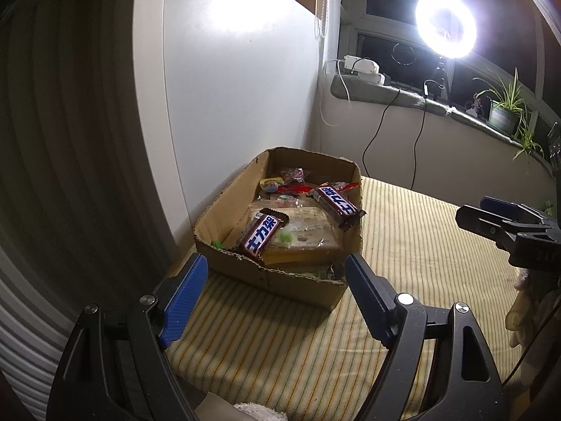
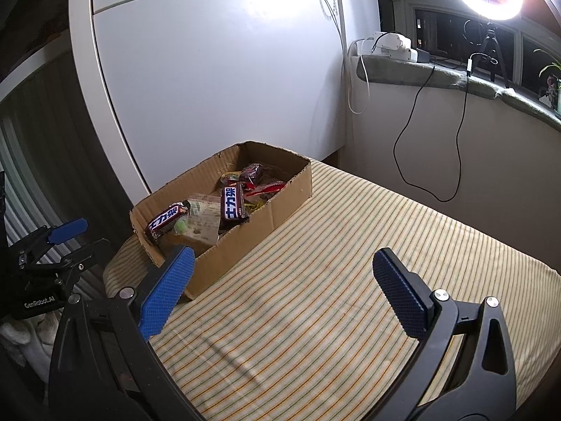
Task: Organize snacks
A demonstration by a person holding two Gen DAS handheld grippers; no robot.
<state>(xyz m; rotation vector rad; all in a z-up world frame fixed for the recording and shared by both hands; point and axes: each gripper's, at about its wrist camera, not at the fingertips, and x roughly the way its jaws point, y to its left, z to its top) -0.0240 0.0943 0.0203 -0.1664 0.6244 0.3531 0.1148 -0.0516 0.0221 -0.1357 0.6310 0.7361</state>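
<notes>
At the far left stands a grey ribbed panel, then a white cabinet door rising behind the scene. In front of it the left tongs hang with their blue pads wide apart and nothing between them, aimed at the near end of a cardboard box. The box sits on a striped cloth that covers the worktop, close to the cabinet and at the cloth's left side. Inside lie the snacks: one brown chocolate bar leans against the near wall, a second chocolate bar rests on the right rim, both on top of a flat clear-wrapped packet, with small red and yellow wrappers at the far end. To the right, the cloth lies bare. The right tongs hover over that stretch beside the box, pads also well apart and empty. Further right, a ring light glares on the windowsill, with a potted plant beyond it.
</notes>
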